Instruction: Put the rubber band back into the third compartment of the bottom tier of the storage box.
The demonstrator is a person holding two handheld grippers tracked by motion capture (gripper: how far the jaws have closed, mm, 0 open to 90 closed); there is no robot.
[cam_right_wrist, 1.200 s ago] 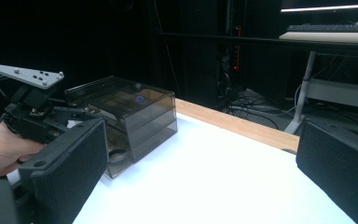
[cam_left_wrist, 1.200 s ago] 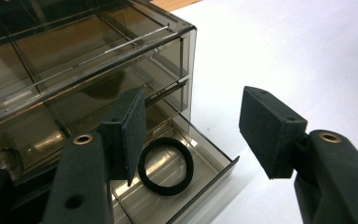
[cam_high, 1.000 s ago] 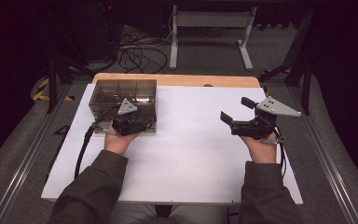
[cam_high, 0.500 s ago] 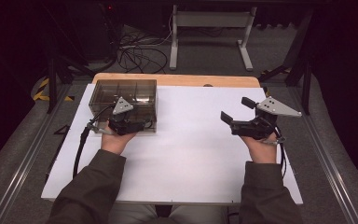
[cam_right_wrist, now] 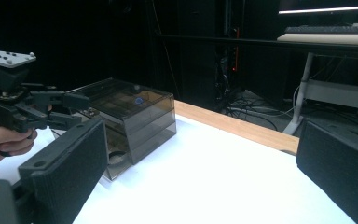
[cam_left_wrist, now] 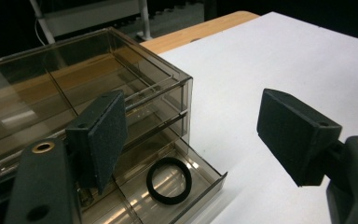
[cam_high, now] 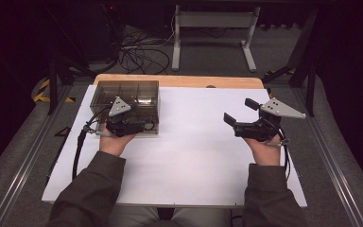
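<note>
The left gripper is hovering at the front of the smoky drawer box, fingers standing wide apart and holding nothing. A black ring is lying in the pulled-out bottom drawer. The right gripper is waiting well apart over the white counter, fingers spread wide, empty.

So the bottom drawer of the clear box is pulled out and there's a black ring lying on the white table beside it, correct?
Not quite. The black ring lies inside the pulled-out bottom drawer of the clear box, not on the white table beside it. The left gripper view shows it flat on the drawer floor, below the open fingers of the left gripper.
</note>
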